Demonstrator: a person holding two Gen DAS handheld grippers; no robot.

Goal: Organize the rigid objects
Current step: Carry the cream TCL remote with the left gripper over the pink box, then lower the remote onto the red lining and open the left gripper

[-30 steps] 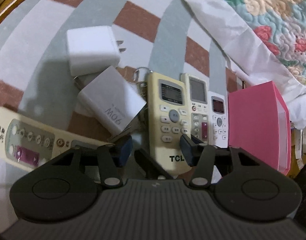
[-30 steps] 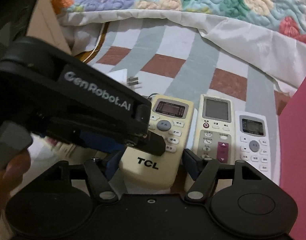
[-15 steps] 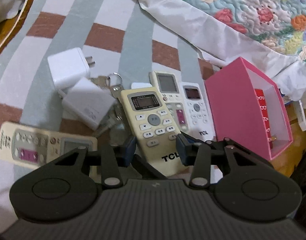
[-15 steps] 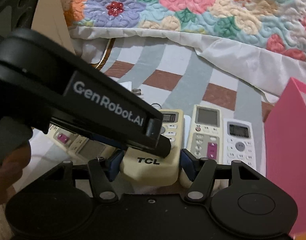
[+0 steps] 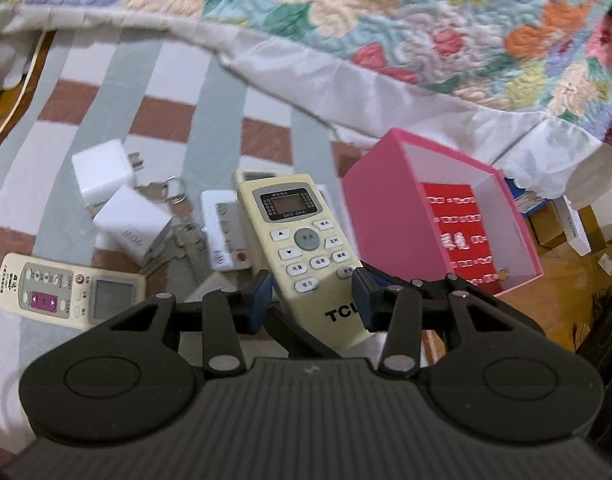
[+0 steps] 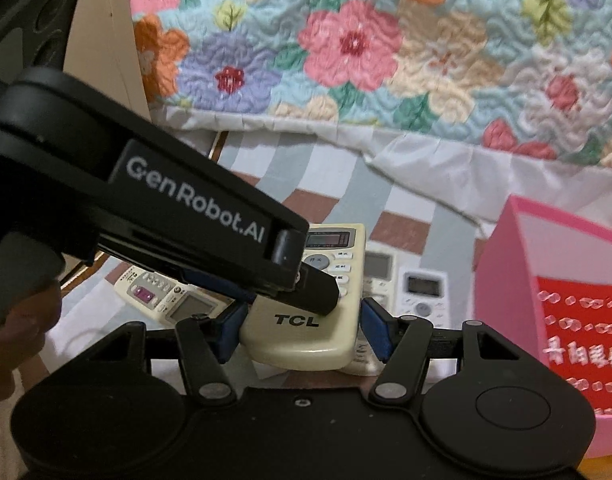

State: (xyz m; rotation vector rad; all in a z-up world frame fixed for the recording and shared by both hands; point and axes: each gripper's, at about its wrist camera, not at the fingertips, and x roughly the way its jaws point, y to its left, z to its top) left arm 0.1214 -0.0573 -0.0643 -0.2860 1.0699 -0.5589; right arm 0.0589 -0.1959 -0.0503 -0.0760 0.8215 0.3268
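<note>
A cream TCL remote [image 5: 302, 240] hangs above the striped sheet, clear of the other items. My left gripper [image 5: 312, 304] is shut on its lower half, a blue pad against each long side. My right gripper [image 6: 304, 330] is shut on the same remote [image 6: 306, 324] at its bottom end. The left gripper [image 6: 290, 284] reaches in from the left in the right wrist view and hides much of the keypad. To the right stands an open pink box [image 5: 386, 216] with a red printed lining. A second cream remote [image 5: 70, 288] lies flat on the left.
Two white chargers [image 5: 104, 172] [image 5: 134, 228], keys on a ring [image 5: 174, 240] and a small white remote [image 5: 226, 232] lie on the sheet. Two more remotes [image 6: 380, 268] [image 6: 422, 292] lie by the box. A floral quilt [image 5: 346, 20] is behind. A hand [image 6: 22, 320] holds the left gripper.
Both grippers have risen with the TCL remote, lifting it off the sheet. The items below look smaller, and the inside of the pink box has come into view.
</note>
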